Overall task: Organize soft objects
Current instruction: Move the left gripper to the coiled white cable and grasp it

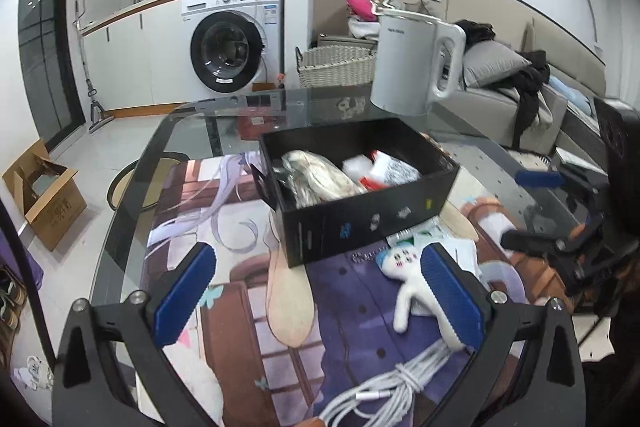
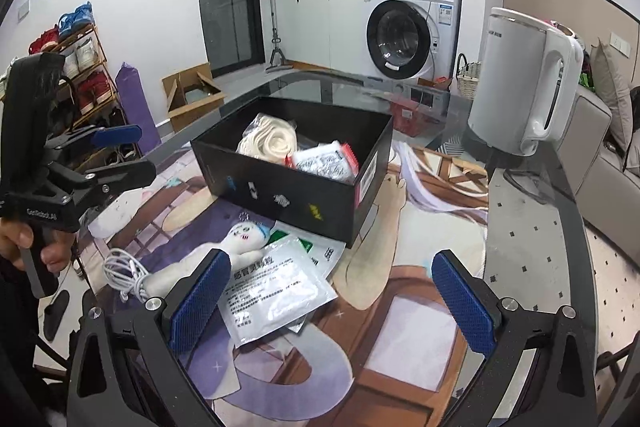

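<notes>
**Soft things half sorted on a glass table**

A glass-topped table [image 1: 160, 155] stands in a lived-in room, with a washing machine [image 1: 234, 39] against the far wall and a grey sofa [image 1: 500, 99] off to one side. A printed mat [image 2: 420, 327] covers the near part of the glass.

The left gripper [image 1: 316, 291] hovers over the mat with its blue-padded fingers [image 1: 184, 291] spread wide and nothing between them. Straight ahead of the fingertips sits the black box [image 1: 360, 219], open at the top. Inside it lie a cream cloth bundle [image 1: 320, 179] and a white packet with red edges [image 1: 384, 167]. The white plush doll [image 1: 404, 279] lies on the mat just inside the right finger of this gripper, partly hidden behind the pad. A coiled white cable [image 1: 400, 379] rests near that finger's base.

The right gripper [image 2: 340, 299] is also spread wide and holds nothing. Clear flat sachets [image 2: 276, 291] lie stacked just beside its left finger, reaching into the gap. The doll and cable lie beyond that same finger, on its outer side. The box stands ahead of both fingertips, its front wall close to the doll's head. A white kettle [image 2: 520, 83] stands beyond the right finger, well apart from the box.
</notes>
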